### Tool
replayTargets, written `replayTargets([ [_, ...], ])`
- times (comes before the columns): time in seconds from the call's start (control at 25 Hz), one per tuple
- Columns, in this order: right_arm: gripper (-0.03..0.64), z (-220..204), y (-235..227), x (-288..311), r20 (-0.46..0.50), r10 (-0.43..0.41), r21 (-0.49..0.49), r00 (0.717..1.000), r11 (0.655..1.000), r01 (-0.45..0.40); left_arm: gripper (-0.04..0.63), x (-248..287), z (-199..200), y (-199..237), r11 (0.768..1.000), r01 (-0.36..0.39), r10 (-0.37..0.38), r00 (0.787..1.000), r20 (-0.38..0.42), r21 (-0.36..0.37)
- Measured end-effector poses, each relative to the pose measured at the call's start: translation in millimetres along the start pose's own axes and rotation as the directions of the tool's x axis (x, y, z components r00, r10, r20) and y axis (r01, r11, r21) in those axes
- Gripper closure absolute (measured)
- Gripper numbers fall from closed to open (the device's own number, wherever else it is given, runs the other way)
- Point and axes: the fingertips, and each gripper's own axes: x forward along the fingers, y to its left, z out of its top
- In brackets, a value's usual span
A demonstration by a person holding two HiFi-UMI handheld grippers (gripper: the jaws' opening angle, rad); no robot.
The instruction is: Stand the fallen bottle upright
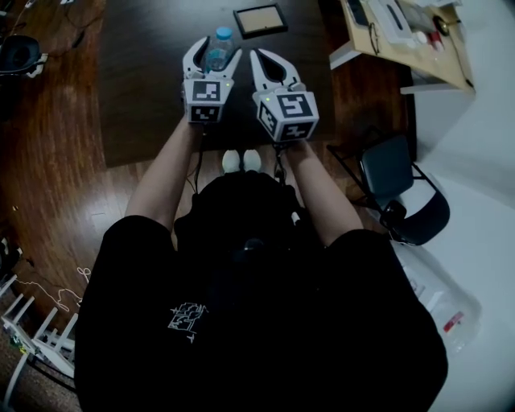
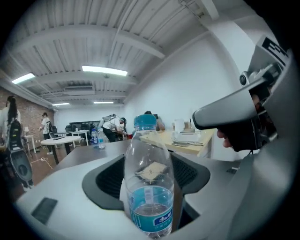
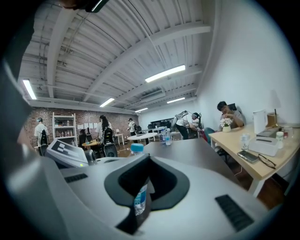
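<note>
A clear plastic bottle [image 1: 220, 48] with a blue cap and a blue label stands upright between the jaws of my left gripper [image 1: 215, 55], over the dark table [image 1: 145, 88]. In the left gripper view the bottle [image 2: 151, 187] fills the gap and both black pads press on its sides. It holds a little water at the bottom. My right gripper [image 1: 271, 66] hovers just right of it, open and with nothing between its jaws. In the right gripper view that gripper [image 3: 149, 180] looks past the bottle [image 3: 139, 199], which shows at the left through the gap.
A framed cork board [image 1: 260, 20] lies farther back on the table. A light wooden desk [image 1: 406, 44] with small items stands at the upper right, and a dark chair [image 1: 400, 189] is beside me on the right. People and round tables with bottles [image 2: 96, 139] are in the far background.
</note>
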Motion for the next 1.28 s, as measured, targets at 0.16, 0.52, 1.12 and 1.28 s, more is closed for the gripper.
replayTargets([
  [0.16, 0.604, -0.4, 1.4, -1.5, -0.011, 0.007, -0.012, 1.0, 1.0, -0.007, 0.295, -7.1, -2.2, 14.2, 0.989, -0.102, 0.11, 0.991, 0.071, -0.105],
  [0.52, 0.604, -1.9, 3.9, -2.3, -0.033, 0.028, -0.043, 0.999, 0.999, -0.029, 0.287, -21.4, -44.0, 26.9, 0.962, -0.224, 0.233, 0.972, 0.04, -0.157],
  [1.12, 0.604, -2.6, 13.5, -16.8, -0.031, 0.06, -0.057, 0.998, 0.996, -0.062, 0.281, -41.2, -49.8, 5.9, 0.972, -0.206, 0.206, 0.978, -0.014, -0.11],
  [1.28, 0.604, -4.2, 15.5, -21.5, -0.029, 0.064, -0.057, 0.998, 0.996, -0.066, 0.257, -47.7, -56.4, 4.6, 0.972, -0.219, 0.217, 0.976, -0.031, -0.09],
])
